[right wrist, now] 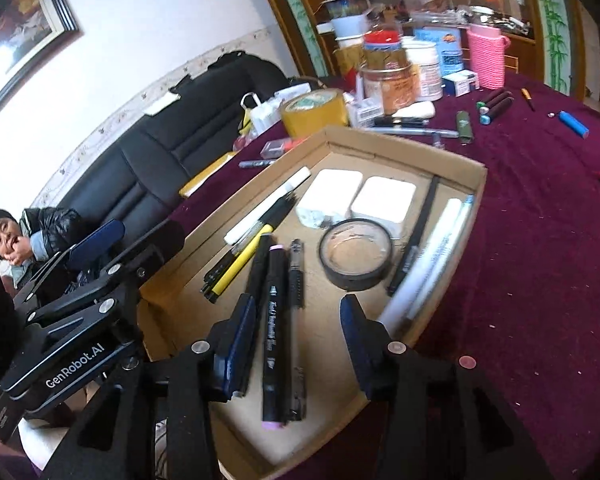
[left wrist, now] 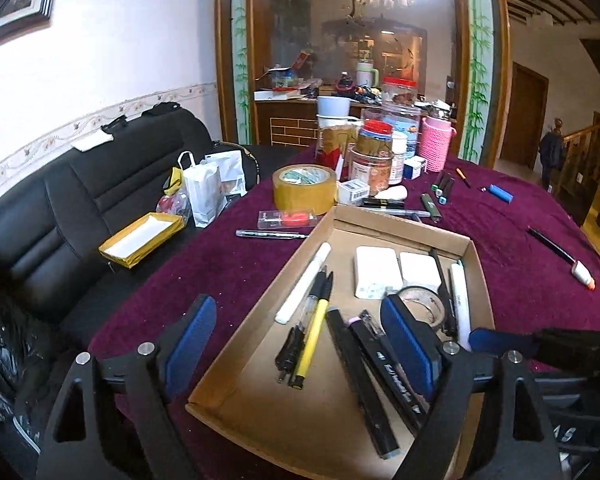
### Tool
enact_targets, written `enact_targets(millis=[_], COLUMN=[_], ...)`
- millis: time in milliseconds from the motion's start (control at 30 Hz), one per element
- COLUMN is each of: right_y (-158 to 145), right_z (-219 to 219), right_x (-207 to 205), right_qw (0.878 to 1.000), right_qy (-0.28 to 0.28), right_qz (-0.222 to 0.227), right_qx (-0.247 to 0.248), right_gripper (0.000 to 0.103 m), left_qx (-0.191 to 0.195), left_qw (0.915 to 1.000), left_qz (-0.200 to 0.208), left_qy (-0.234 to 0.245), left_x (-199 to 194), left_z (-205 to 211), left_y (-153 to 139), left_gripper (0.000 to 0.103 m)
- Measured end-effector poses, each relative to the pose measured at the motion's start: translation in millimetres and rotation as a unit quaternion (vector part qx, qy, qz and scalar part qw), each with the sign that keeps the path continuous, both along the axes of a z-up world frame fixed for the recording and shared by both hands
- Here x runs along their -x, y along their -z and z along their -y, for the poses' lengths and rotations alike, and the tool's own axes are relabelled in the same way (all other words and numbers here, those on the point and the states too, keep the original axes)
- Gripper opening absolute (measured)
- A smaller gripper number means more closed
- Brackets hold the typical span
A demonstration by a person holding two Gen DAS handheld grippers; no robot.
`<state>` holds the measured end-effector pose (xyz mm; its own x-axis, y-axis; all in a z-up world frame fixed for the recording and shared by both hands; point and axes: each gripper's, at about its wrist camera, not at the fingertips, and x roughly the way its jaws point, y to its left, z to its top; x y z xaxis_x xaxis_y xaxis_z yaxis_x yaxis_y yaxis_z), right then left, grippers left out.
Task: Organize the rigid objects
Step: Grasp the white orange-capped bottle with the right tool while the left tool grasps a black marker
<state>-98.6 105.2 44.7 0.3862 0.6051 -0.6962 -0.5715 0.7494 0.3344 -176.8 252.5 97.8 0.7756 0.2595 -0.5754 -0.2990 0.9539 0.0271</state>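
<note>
Purple tablecloth (left wrist: 228, 264) under cardboard tray (right wrist: 452, 280), sofa behind. "GenRobot.AI" readable on your left gripper (right wrist: 132, 248); fingers wide apart, empty, straddling tray's left wall. Your right gripper (right wrist: 298, 344): fingers apart, holding nothing, above black marker (right wrist: 274, 320) lying in tray.

"GenRobot.AI" stands in white on the left tool (right wrist: 96, 248); the marker's (right wrist: 274, 332) script is illegible.

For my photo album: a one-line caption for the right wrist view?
Open hand-held gripper hovering over a cardboard tray of pens and tape.
</note>
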Motion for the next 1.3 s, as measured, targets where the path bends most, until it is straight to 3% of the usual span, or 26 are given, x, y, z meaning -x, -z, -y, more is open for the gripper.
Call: enact_targets(millis=[567,667,800,900,1033,1100,1200,1300], right_y=[0.0,1.9,5.3,4.6,7.9,10.2,13.7,18.1], right_z=[113.1,142.0,196.4,250.9,319.4,343.4,363.2,366.1], right_x=[-12.9,-15.9,-23.5,-33.4,-58.7,-73.8,-100.3,-126.4], right_qw=[0.992,0.988,0.979,0.967,0.942,0.934,0.93,0.932], right_qy=[0.107,0.133,0.189,0.25,0.334,0.358,0.367,0.363], right_qz=[-0.013,-0.013,-0.013,-0.005,-0.004,-0.013,-0.017,-0.017], right_qx=[-0.072,-0.08,-0.075,-0.057,-0.021,-0.019,-0.024,-0.013], right_gripper=[0.056,0.057,0.057,0.057,0.057,0.057,0.057,0.068], left_qx=[-0.055,-0.023,0.019,0.022,0.082,0.098,0.107,0.125], left_qw=[0.995,0.9925,0.9825,0.9721,0.951,0.9444,0.9414,0.9397], left_qz=[-0.036,-0.046,-0.059,-0.062,-0.098,-0.114,-0.122,-0.118], left_qy=[0.076,0.11,0.176,0.225,0.281,0.292,0.296,0.295], left_x=[-9.5,-12.7,-14.8,-14.3,-23.0,-26.7,-31.2,-41.9], left_z=[78.0,90.6,119.3,150.0,173.6,179.8,182.6,178.4], left_y=[-6.8,-6.5,-4.7,-1.4,11.5,18.0,21.7,12.6], left_gripper=[0.086,0.086,0.086,0.086,0.086,0.086,0.086,0.086])
